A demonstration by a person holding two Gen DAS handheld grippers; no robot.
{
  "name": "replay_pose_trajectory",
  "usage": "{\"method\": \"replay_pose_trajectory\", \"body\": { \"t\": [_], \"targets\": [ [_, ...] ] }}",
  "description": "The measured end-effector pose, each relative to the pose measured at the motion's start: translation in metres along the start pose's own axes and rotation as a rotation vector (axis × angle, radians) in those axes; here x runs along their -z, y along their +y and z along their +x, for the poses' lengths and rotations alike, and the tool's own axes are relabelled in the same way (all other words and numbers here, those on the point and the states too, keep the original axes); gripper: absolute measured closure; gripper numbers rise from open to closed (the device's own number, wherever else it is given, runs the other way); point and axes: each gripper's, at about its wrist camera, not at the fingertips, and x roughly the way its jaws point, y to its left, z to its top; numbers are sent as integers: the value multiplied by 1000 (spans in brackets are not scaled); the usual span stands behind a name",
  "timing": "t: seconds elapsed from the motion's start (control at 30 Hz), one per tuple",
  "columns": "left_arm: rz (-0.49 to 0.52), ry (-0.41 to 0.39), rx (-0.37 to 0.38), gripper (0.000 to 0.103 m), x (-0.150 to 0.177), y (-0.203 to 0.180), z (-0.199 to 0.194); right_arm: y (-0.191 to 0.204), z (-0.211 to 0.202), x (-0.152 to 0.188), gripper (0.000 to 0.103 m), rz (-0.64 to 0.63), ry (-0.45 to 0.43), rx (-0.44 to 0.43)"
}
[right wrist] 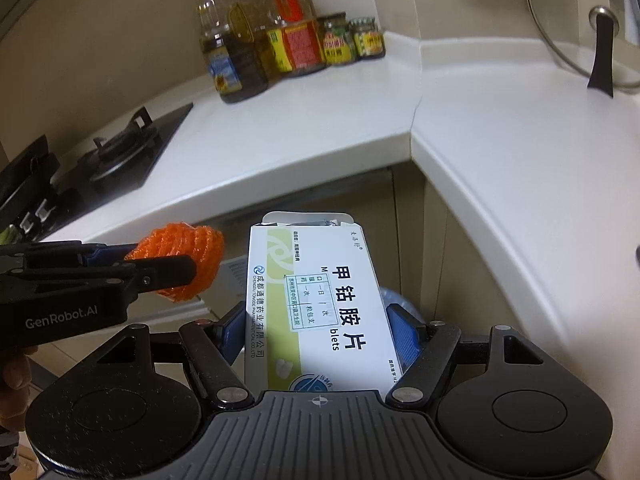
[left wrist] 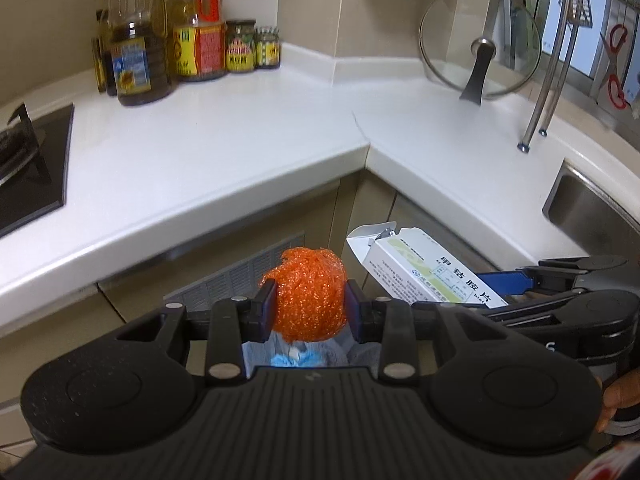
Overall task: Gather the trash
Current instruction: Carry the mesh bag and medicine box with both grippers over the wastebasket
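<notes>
My left gripper [left wrist: 311,312] is shut on an orange mesh ball [left wrist: 310,294], held off the counter above a bin with a blue liner [left wrist: 296,356] that shows below between the fingers. My right gripper [right wrist: 320,330] is shut on a white and green medicine box [right wrist: 316,304] with its top flap open, also in front of the counter corner. The box shows at the right in the left wrist view [left wrist: 432,272], and the ball in the left gripper shows at the left in the right wrist view [right wrist: 180,260]. A bit of blue liner [right wrist: 390,296] shows behind the box.
White L-shaped counter [left wrist: 240,140] wraps the corner. Oil bottles and jars [left wrist: 180,40] stand at the back. A black gas hob [left wrist: 32,160] is at left, a glass pot lid [left wrist: 480,40] and steel sink [left wrist: 592,208] at right. Cabinet doors [left wrist: 280,216] are below.
</notes>
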Motion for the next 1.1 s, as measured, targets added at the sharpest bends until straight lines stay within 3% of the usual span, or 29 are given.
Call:
{"method": "replay_pose_trajectory", "body": {
  "t": [0.47,0.87,1.1],
  "targets": [
    [9,170,66,71,42,38,56,3,53,51,31,132,143,96],
    [18,245,101,71,66,45,126,-23,97,76,31,233,148,168],
    [16,270,101,71,72,48,161,-44,123,77,31,282,136,168]
  ]
}}
